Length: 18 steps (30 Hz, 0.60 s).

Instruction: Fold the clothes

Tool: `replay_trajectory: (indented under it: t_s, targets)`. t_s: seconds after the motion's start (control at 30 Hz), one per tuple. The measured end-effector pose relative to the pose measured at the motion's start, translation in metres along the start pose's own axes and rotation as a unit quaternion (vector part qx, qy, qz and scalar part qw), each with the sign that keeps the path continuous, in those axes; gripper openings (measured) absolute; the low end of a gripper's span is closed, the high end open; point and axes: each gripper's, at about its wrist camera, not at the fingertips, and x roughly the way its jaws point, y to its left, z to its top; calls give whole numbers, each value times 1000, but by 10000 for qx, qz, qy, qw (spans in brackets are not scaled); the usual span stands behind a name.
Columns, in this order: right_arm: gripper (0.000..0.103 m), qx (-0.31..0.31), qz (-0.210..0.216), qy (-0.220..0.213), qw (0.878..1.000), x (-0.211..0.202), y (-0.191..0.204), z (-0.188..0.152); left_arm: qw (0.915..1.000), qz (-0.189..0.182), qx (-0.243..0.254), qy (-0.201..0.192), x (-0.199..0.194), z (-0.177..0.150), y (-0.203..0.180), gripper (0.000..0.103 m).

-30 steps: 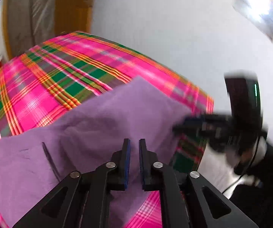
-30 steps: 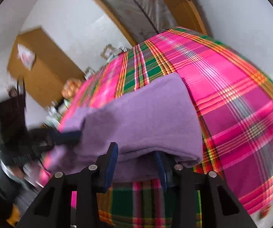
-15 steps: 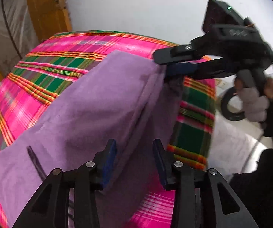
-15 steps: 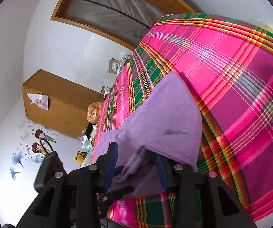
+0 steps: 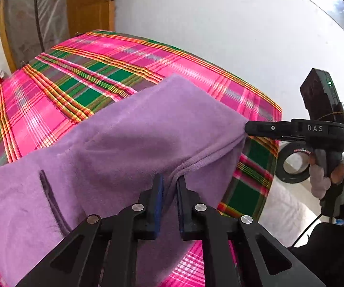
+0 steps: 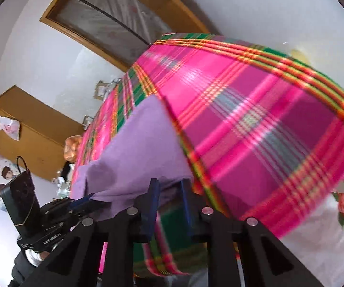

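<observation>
Garment (image 5: pixel 129 143), purple, on plaid bed (image 5: pixel 52 100); left gripper (image 5: pixel 169 186) closing, pinching near hem; right gripper (image 6: pixel 168 191) closing on right corner.

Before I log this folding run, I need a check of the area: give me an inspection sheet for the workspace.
Surface: plaid cover, pink and green, draped over the edge.
Job's things: purple garment lying near the edge, near hem lifted.
Clutter: nothing seen on the cover besides the garment.
Grippers: left tool closing on the garment's hem; right tool closing on its corner.
Cables: thin black cable hanging from the right tool.
Surroundings: white wall, wooden door, wooden cabinet, wall stickers.
</observation>
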Motion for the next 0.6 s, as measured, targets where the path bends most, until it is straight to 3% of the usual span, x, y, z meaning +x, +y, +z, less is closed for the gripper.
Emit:
replay_trajectory:
  t_s: [0.13, 0.2, 0.3, 0.5, 0.6]
  targets:
    - [22, -77, -255, -9, 9996, -15, -7, 4, 9996, -159, -93, 190, 1, -9, 0, 11]
    - [22, -145, -320, -96, 9993, -23, -8, 6, 9982, -421, -177, 387, 2, -14, 3, 11]
    - [22, -370, -209, -284, 9987, -29, -4, 12, 9959, -574, -129, 693, 2, -24, 2, 11]
    - [22, -1351, -19, -194, 9906, -5, 35, 17, 9966, -398, -595, 409, -20, -22, 22, 11]
    - [21, -1705, -369, 288, 9843, 22, 40, 9, 9949, -203, -960, 249, -35, -20, 41, 11]
